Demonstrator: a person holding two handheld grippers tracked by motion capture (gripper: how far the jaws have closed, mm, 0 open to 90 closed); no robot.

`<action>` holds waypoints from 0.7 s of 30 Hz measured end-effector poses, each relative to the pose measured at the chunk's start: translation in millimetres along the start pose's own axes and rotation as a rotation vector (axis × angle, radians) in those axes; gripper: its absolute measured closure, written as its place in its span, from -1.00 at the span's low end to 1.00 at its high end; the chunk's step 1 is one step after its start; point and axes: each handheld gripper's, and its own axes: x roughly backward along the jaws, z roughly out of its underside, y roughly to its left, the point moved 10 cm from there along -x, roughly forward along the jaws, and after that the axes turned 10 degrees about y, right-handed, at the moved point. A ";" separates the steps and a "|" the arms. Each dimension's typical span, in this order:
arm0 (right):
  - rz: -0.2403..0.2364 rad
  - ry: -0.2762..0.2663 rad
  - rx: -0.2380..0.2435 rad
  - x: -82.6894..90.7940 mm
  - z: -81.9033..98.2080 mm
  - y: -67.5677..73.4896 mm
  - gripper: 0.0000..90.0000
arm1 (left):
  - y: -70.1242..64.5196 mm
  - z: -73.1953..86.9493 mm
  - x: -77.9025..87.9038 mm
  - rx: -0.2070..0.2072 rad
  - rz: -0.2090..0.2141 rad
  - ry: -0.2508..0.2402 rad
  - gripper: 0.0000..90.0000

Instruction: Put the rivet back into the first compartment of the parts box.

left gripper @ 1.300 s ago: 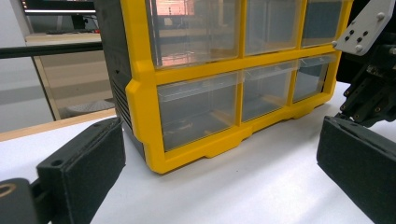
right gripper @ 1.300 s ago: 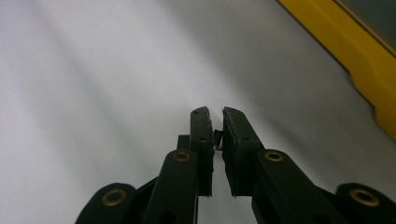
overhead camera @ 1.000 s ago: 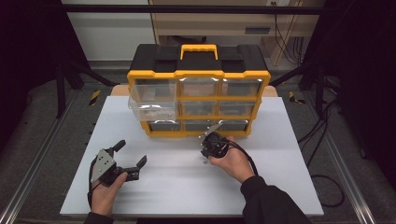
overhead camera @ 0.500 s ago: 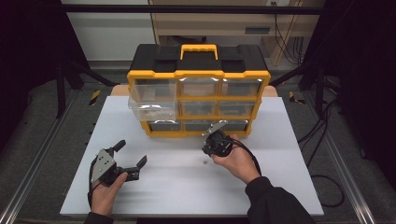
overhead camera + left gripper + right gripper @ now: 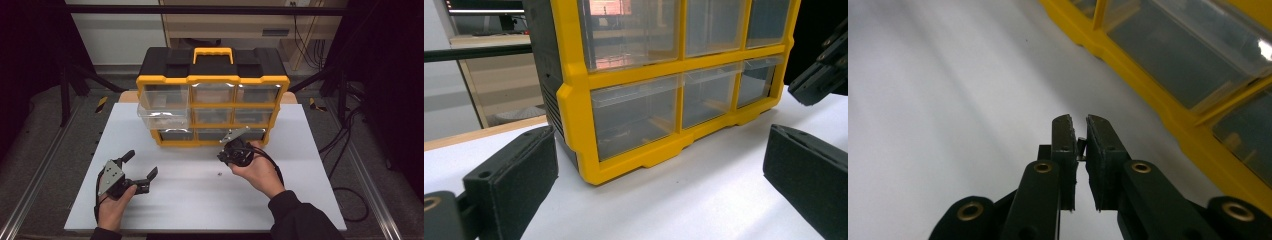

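We are pinching a small dark part point(image 5: 1081, 146) in the right hand-held gripper point(image 5: 1078, 131) near the yellow organizer point(image 5: 212, 95), left hand-held gripper point(image 5: 140, 165) gaping apart over the desk point(image 5: 190, 200).

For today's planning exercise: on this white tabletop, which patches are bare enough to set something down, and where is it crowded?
Bare patches on the white tabletop: the right side, beside the yellow and black drawer organiser; the middle strip between the left gripper and the right gripper, apart from a tiny dark speck. Crowded: in front of the organiser, where a clear plastic drawer juts out.
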 end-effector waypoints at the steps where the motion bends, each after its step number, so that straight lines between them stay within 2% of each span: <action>1: 0.000 0.001 0.004 1.4 -0.8 1.7 0.84 | -0.2 -0.1 -0.1 0.000 0.001 0.000 -0.98; 5: 0.004 -0.001 0.030 6.9 -5.5 6.4 0.84 | 0.1 0.0 0.1 0.000 0.000 0.000 -0.98; 7: 0.001 -0.022 0.048 11.1 -10.6 9.0 0.84 | 0.3 -0.2 0.2 0.001 0.000 -0.001 -0.98; 8: -0.001 -0.022 0.044 13.2 -11.8 10.3 0.84 | 0.3 -0.2 0.3 0.001 0.000 -0.002 -0.98; 13: 0.005 -0.058 0.073 27.9 -23.7 15.1 0.84 | 0.1 -0.1 0.1 0.001 0.001 -0.001 -0.98; 21: 0.018 -0.103 0.095 54.6 -42.3 18.6 0.84 | 0.0 0.2 0.0 0.000 0.002 0.001 -0.98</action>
